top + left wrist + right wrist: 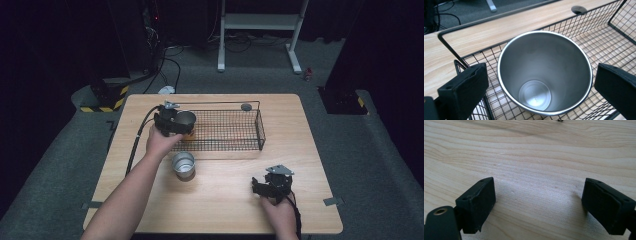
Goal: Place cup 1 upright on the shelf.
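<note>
A steel cup stands upright and empty inside the left end of a black wire basket. My left gripper is open, with one jaw on each side of the cup and a small gap at both. A second steel cup stands on the table in front of the basket. My right gripper is open low over bare wood near the table's front right, with nothing between its jaws.
The wooden table has a round cable hole behind the basket. A white stand and cables lie on the floor beyond. Dark panels flank the table.
</note>
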A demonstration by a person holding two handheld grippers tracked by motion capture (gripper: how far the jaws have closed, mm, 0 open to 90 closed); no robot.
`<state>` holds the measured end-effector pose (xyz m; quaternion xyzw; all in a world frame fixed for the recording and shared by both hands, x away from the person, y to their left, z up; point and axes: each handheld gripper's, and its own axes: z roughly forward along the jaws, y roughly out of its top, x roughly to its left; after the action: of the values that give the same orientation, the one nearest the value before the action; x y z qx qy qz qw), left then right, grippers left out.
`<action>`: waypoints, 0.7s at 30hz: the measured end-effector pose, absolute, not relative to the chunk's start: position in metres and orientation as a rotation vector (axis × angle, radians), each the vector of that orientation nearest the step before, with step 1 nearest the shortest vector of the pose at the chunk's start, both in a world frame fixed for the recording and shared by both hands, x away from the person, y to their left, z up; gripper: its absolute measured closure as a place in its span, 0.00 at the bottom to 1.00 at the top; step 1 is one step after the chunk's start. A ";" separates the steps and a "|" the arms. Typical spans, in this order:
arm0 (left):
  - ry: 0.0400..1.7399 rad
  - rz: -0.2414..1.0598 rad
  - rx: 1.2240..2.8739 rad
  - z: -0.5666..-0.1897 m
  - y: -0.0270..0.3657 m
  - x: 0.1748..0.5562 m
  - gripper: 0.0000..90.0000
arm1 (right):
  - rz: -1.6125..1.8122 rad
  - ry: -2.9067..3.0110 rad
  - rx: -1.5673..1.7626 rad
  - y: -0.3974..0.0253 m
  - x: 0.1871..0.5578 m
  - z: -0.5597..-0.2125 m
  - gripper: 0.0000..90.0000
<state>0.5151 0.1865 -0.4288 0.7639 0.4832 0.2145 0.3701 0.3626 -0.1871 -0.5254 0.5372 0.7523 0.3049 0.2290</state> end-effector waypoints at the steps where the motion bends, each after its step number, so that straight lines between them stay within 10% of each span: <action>1: 1.239 0.553 1.958 -0.428 0.187 0.515 0.00 | 0.839 2.071 1.479 -0.187 0.363 -0.525 0.13; 21: 1.212 0.541 1.957 -0.412 0.195 0.497 0.00 | 0.839 2.071 1.479 -0.187 0.363 -0.525 0.13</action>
<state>0.4973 0.1949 -0.4117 0.7659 0.4745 0.2117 0.3787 0.3626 -0.1872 -0.5254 0.5374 0.7523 0.3048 0.2289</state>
